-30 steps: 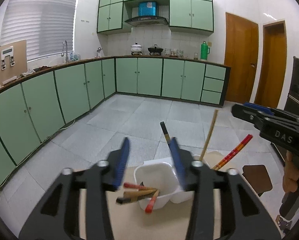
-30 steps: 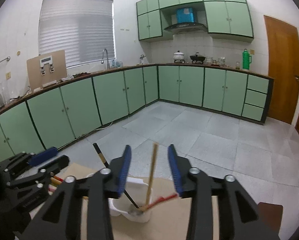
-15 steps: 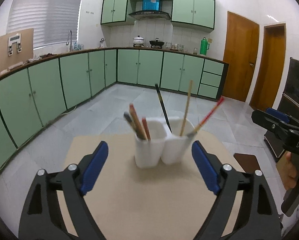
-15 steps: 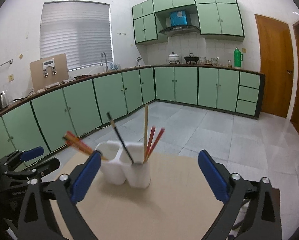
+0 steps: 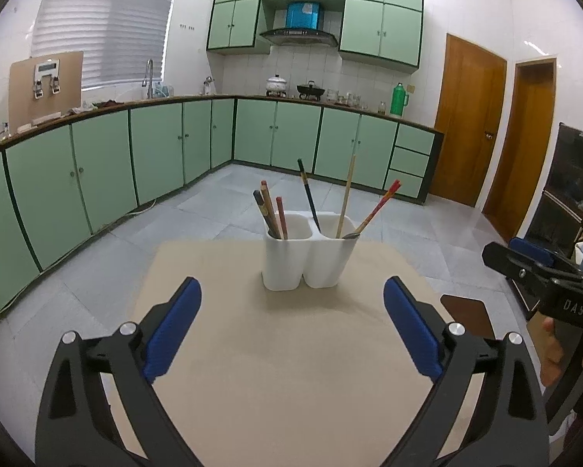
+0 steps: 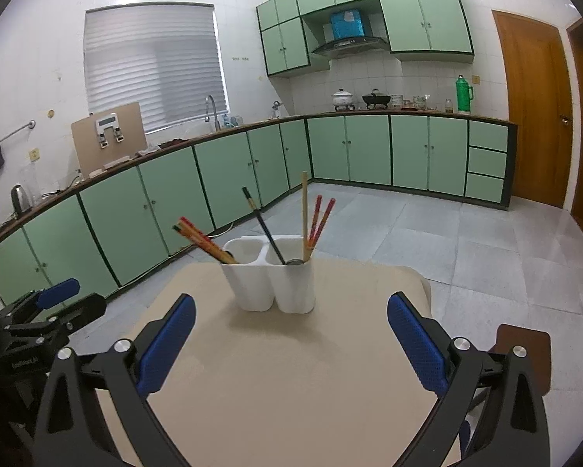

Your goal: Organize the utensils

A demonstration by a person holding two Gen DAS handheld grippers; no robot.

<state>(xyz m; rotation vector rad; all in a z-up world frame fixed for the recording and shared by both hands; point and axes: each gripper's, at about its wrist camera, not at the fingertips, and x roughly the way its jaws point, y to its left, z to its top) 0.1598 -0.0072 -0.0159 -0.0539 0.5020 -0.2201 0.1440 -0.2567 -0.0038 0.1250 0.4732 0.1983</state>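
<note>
A white two-compartment utensil holder [image 5: 309, 255] stands upright near the far edge of a beige table [image 5: 283, 369]; it also shows in the right wrist view [image 6: 273, 282]. Its left compartment holds several chopsticks [image 5: 270, 214], its right compartment a dark chopstick, a wooden one and red ones [image 5: 377, 208]. My left gripper [image 5: 291, 327] is open and empty, well short of the holder. My right gripper [image 6: 291, 334] is open and empty, also short of it.
The right gripper shows at the right edge of the left wrist view [image 5: 540, 284]. The left gripper shows at the left edge of the right wrist view [image 6: 38, 319]. A brown stool [image 6: 523, 350] stands beside the table. Green cabinets [image 5: 135, 163] line the walls.
Both grippers have opened wide and pulled back from above the holder to table level. The holder now stands further ahead with the utensils upright in it.
</note>
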